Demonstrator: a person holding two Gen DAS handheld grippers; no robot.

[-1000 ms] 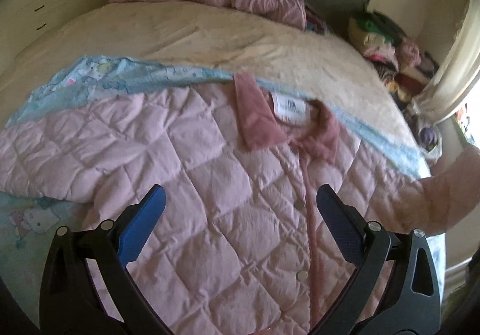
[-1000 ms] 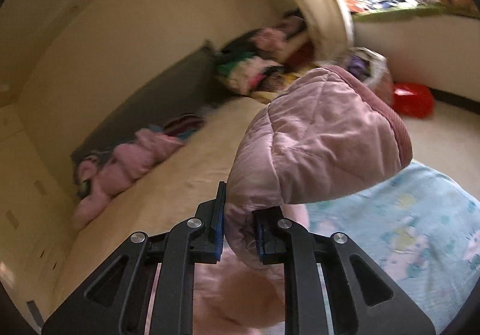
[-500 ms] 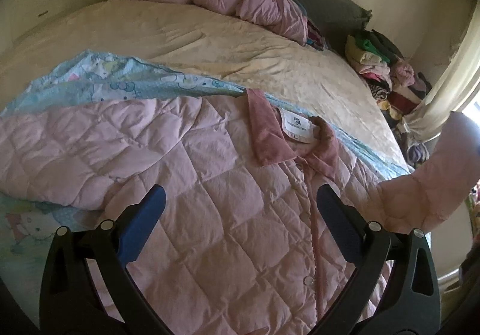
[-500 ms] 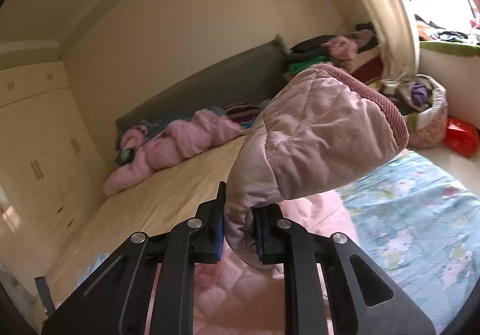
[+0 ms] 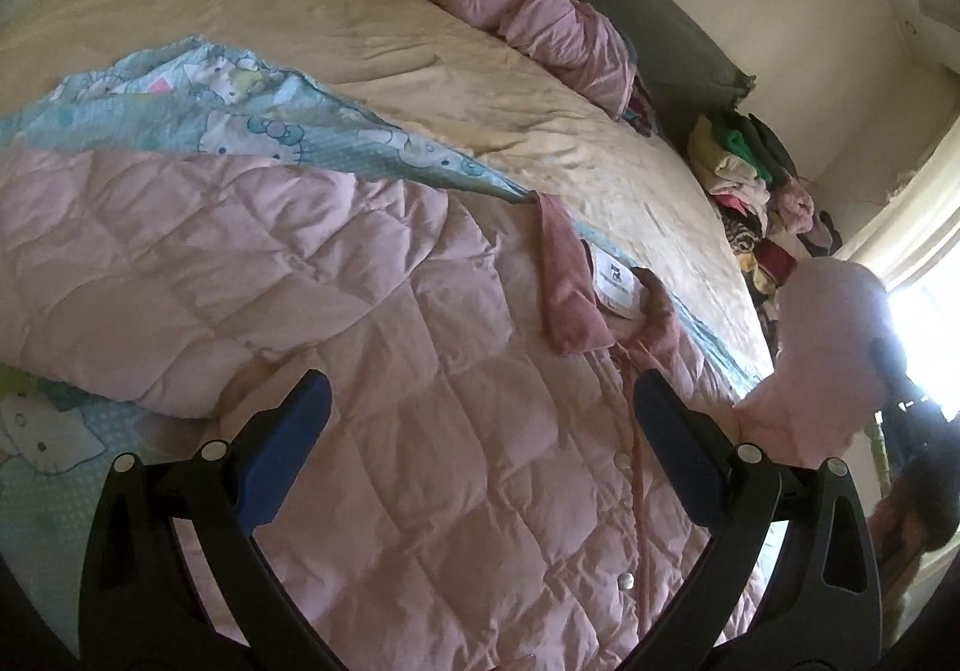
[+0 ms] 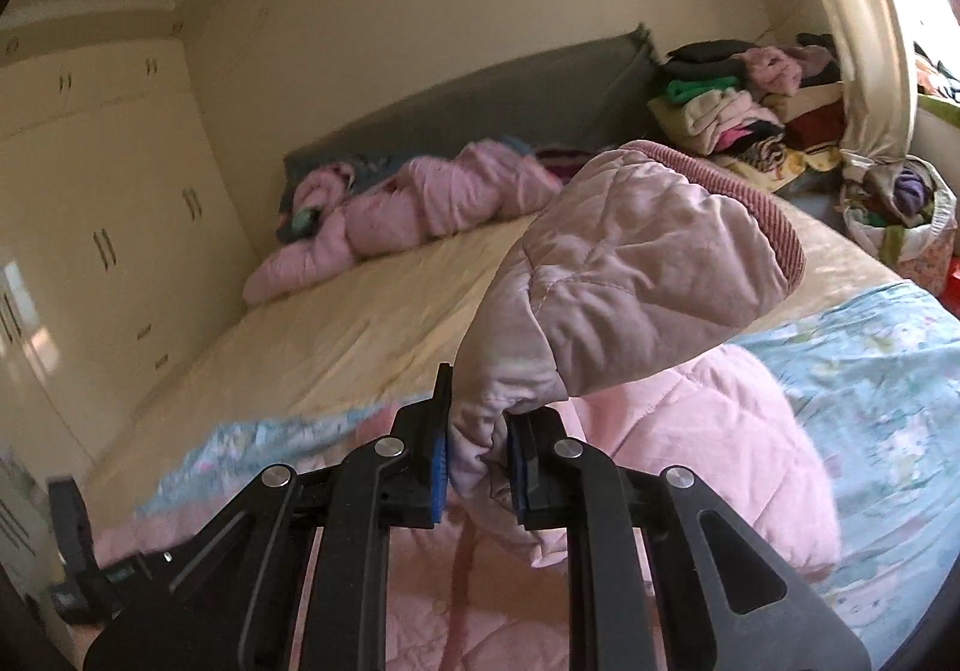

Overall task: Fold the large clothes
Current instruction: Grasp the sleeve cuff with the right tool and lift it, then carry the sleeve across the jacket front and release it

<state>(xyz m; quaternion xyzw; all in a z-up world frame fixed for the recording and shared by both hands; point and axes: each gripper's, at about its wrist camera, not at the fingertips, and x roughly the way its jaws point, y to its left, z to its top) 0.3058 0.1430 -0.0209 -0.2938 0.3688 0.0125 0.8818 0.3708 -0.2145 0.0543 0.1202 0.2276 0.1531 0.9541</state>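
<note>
A pink quilted jacket lies front up on the bed, collar and white label toward the far right, one sleeve folded over its left side. My left gripper hovers open just above the jacket's chest, nothing between its blue pads. My right gripper is shut on the jacket's other sleeve, which is lifted off the bed with its ribbed cuff standing up. In the left wrist view that raised sleeve shows at the right edge.
A light blue cartoon-print sheet lies under the jacket on a cream bedspread. A crumpled pink garment sits by the grey headboard. Stacked clothes and a full bag stand right; wardrobes line the left.
My right gripper has swung the held sleeve leftward over the bed, from facing the window to facing the headboard. My left gripper has slid a little along and down toward the jacket.
</note>
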